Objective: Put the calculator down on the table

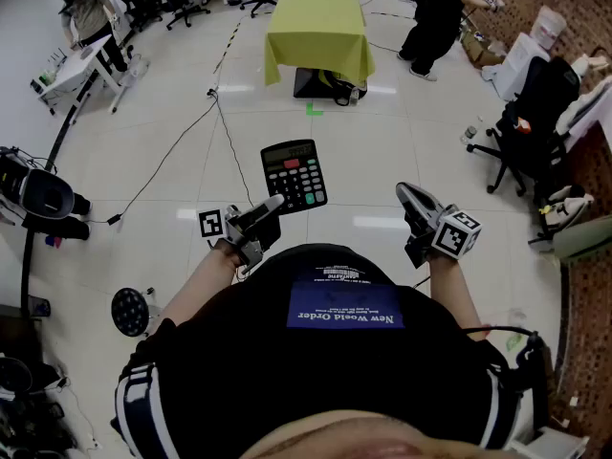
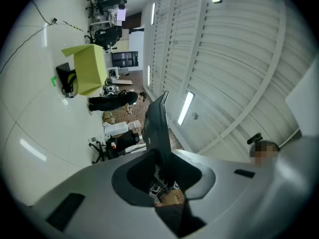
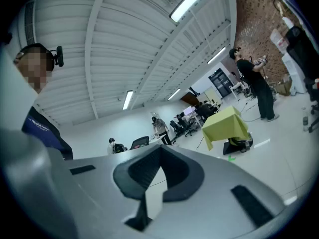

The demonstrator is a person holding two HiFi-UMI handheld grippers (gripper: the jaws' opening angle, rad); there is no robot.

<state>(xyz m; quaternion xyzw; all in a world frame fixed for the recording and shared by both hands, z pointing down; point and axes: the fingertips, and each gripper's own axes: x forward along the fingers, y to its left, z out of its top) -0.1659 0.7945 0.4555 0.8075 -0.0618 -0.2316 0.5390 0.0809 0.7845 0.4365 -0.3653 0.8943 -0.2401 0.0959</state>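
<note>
A black calculator with grey and red keys is held up in the air in front of me, its face toward my head. My left gripper is shut on its lower left edge. In the left gripper view the calculator shows edge-on as a thin dark slab rising from between the jaws of the left gripper. My right gripper is held out at the right, shut with nothing in it; in its own view the right gripper has its tips together. A table under a yellow-green cloth stands far ahead on the white floor.
A person in black stands right of the table, another by a white desk at the far left. A black office chair and boxes line the right side. A cable crosses the floor; dark equipment stands at my left.
</note>
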